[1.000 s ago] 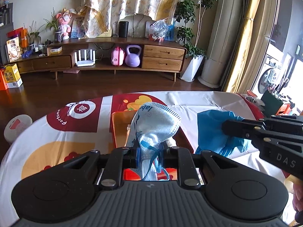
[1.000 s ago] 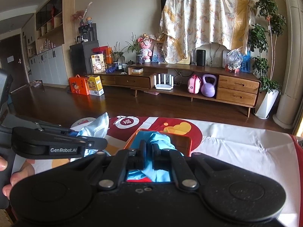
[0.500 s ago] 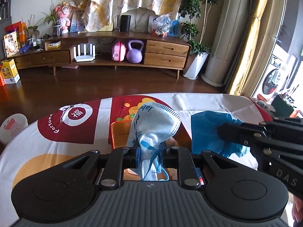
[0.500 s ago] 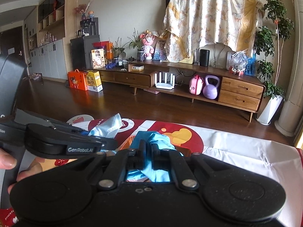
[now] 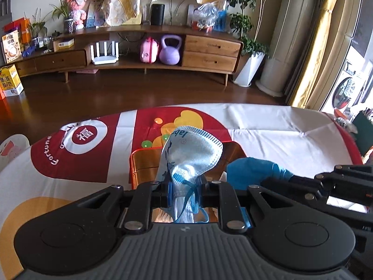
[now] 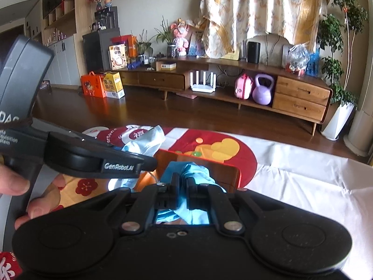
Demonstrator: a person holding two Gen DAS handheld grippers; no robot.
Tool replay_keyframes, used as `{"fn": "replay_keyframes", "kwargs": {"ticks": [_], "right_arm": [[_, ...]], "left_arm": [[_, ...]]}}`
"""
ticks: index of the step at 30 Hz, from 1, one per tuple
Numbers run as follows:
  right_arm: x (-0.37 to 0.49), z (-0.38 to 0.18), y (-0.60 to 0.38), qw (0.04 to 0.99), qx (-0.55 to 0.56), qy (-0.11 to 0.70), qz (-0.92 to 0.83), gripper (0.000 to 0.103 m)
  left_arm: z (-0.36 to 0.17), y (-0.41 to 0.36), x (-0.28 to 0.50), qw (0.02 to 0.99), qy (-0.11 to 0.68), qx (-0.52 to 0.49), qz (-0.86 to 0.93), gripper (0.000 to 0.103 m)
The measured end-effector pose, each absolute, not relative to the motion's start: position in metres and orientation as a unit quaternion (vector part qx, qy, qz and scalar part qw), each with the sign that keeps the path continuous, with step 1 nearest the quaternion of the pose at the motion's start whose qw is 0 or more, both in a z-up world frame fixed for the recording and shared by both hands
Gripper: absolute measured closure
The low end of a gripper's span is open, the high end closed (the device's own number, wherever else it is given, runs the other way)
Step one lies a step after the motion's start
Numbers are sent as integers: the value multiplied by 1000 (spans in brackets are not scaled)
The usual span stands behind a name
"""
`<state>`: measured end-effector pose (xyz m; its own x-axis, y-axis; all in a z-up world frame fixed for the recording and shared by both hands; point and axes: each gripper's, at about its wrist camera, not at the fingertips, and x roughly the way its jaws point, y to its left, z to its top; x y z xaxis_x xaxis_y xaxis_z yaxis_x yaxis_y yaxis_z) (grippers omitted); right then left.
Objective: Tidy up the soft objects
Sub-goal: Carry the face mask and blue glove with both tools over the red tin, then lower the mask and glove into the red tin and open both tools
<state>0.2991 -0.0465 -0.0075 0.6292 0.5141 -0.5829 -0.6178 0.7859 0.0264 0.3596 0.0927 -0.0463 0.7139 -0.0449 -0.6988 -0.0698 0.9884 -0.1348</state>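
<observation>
Left wrist view: the left gripper (image 5: pixel 184 192) is clamped on a pale blue face mask (image 5: pixel 192 150), pinching it at the bunched ear-loop end. The mask stands up from the jaws, long axis running up and away, its broad folded end leaning slightly right above the orange box (image 5: pixel 145 161). That box sits on the red-and-white tablecloth (image 5: pixel 279 130), just ahead of the fingers. To the right, the right gripper (image 5: pixel 275 183) reaches in sideways with a blue glove (image 5: pixel 251 170) bunched at its tip.

Right wrist view: the right gripper (image 6: pixel 183 190) is closed tight on the blue glove (image 6: pixel 193 170), the crumpled material bulging forward past the jaws over the orange box (image 6: pixel 223 170); its long axis cannot be told. On the left, the left gripper (image 6: pixel 149 162) pokes across, the face mask (image 6: pixel 145 143) sticking up behind its tip and pointing up-right. Fingers of the left hand (image 6: pixel 35 200) wrap its handle.
</observation>
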Motion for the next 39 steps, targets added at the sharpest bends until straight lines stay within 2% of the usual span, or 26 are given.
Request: {"fn": "replay_keyframes", "kwargs": {"ticks": [25,30,35,39], "right_arm": [[318,-62,-37,875,-71,358,318,94],[319,-62,-41,873,-59,369,314,86],[320,-60,-44,869,-49,381,311,65],[317,-59,-45,867,-53,389,309,60]], "left_arm": [[-109,81,402,903,426,-58,2,84],[-110,80,401,905,422,-58,4,84],[-106,79,398,907,418,-53,9,84],[-103,81,394,906,419,-56,9,78]]}}
